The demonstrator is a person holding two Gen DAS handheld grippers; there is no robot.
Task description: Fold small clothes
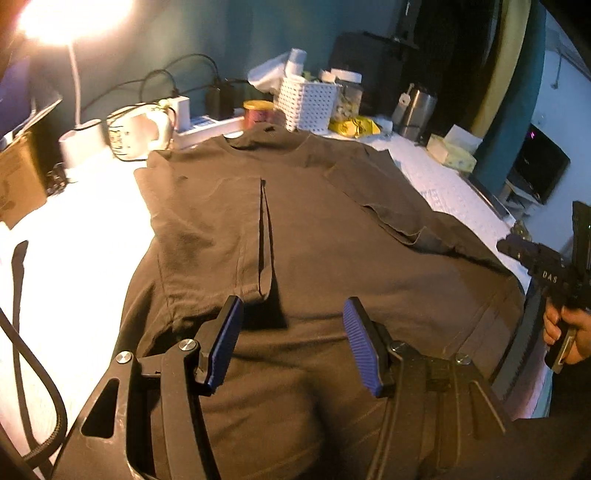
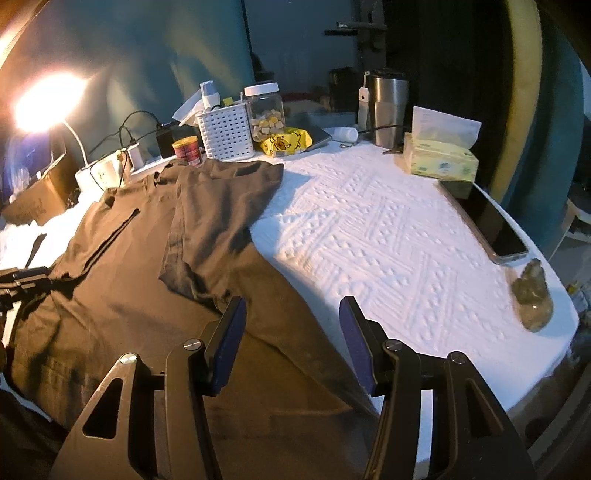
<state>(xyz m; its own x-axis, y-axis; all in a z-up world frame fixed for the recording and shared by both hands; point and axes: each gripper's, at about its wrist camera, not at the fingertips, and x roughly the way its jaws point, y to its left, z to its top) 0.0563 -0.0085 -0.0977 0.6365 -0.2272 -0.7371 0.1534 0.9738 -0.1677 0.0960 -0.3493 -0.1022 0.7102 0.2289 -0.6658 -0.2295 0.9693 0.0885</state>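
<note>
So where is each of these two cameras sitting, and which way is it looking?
Left wrist: sits on the left claw, looking along its open fingers over the brown T-shirt; the right hand shows at the edge.
Right wrist: sits on the right claw, looking across the shirt's right side and the white tablecloth.
Both share the shirt, white basket and lamp.

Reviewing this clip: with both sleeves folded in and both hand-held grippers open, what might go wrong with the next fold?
1. The shirt hem hangs over the near table edge; lifting it may drag the folded sleeves loose.
2. The collar lies close to the can and basket; a fold toward them may knock them.
3. The left hand-held gripper and right hand-held gripper hold nothing, so uneven grasps may skew the fold.
</note>
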